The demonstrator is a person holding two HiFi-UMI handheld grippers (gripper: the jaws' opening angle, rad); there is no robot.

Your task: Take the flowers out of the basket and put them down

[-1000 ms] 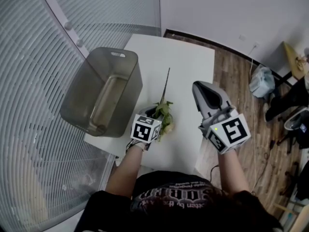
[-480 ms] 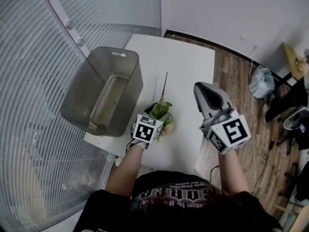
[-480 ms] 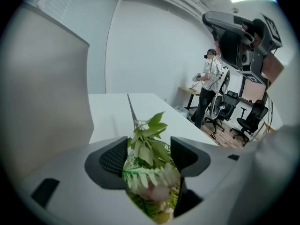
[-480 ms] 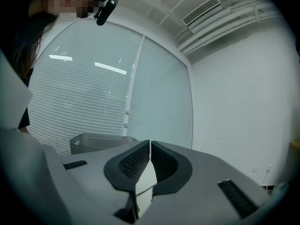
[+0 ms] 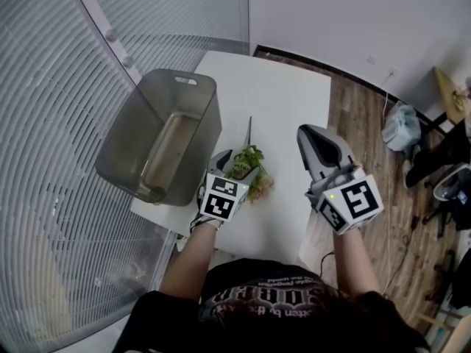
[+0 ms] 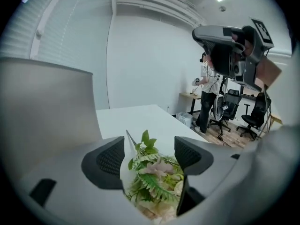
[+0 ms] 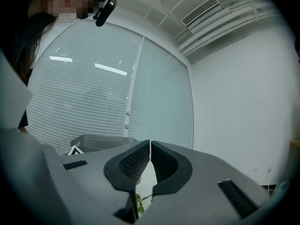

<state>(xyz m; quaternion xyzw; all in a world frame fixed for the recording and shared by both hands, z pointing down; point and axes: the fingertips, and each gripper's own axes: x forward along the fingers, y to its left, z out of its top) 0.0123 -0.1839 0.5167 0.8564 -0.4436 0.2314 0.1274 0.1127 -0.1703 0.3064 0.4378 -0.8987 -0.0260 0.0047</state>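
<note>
L gripper (image 6: pixel 151 153) spread wider, opening round flowers (image 6: pixel 155 177); R gripper (image 7: pixel 150 159) jaws together; basket (image 5: pixel 122 149) alongside.

Black short-sleeved T-shirt (image 5: pixel 272 300), pale print. Grey shells on left gripper (image 5: pixel 238 166) and right gripper (image 5: pixel 307 132), black dimpled pads (image 6: pixel 111 161); each carries a white cube (image 5: pixel 223 197) with black square markers.

White table (image 5: pixel 288 100) bears grey basket (image 5: pixel 129 142), flower bunch (image 5: pixel 249 165).
</note>
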